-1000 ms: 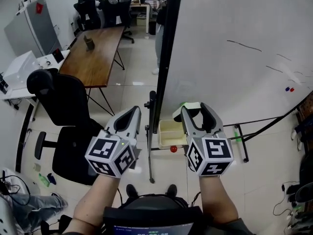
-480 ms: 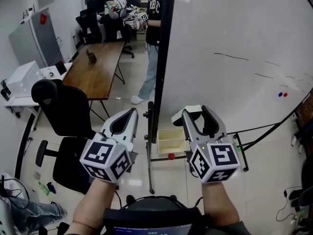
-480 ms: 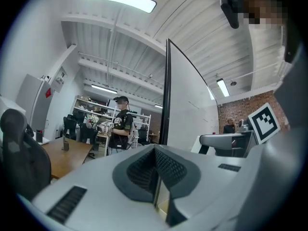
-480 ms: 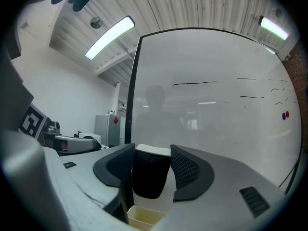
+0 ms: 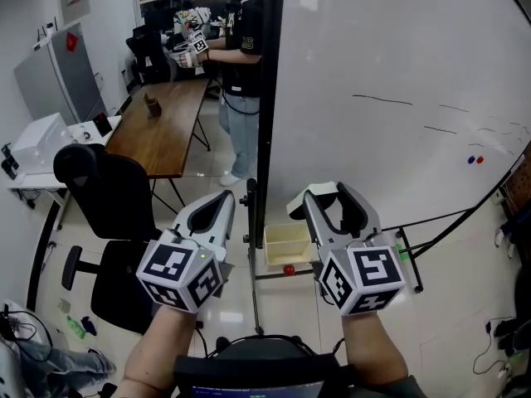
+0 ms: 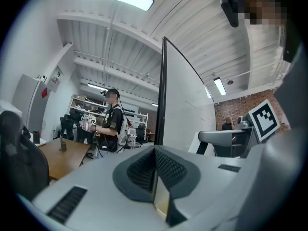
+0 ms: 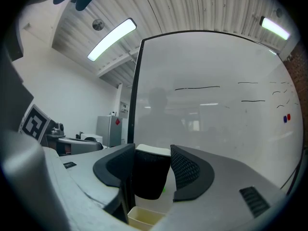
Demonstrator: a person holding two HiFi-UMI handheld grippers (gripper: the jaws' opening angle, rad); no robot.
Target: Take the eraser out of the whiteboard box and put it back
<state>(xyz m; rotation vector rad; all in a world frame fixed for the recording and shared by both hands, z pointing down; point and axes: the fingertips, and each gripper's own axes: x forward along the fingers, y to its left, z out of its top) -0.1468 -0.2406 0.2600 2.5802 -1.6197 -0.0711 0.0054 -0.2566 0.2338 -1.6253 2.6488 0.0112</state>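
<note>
I am gripping the eraser (image 7: 151, 177) in the right gripper (image 7: 152, 152). Its black body is sitting between the two pads with its white top level with the jaw tips, and the jaws are standing wide and clamped on its two sides. In the head view the white top (image 5: 323, 189) is showing at the far end of that gripper (image 5: 328, 196), clear of everything else.

The whiteboard box (image 7: 143, 218), pale yellow and open-topped, is lying directly under those jaws in the right gripper view. From the head view it (image 5: 286, 243) is sitting below the tips and a little toward the left gripper's side, with a gap between it and the eraser. So I am reading the first half as done: the eraser is out of the box and lifted above it.

What is left is the return. I am going to have to lower the eraser into the box, open the jaws and draw back.

The left gripper (image 6: 155, 150) is doing nothing for now. Its pads are pressed together with nothing between them, and it (image 5: 222, 201) is hanging beside the right one, on the other side of the board's black edge post (image 5: 267, 98).

Ahead of the right jaws the whiteboard (image 5: 398, 73) is filling the view. Beyond the left jaws a person (image 5: 236, 48) is standing by a wooden table (image 5: 162, 114).
</note>
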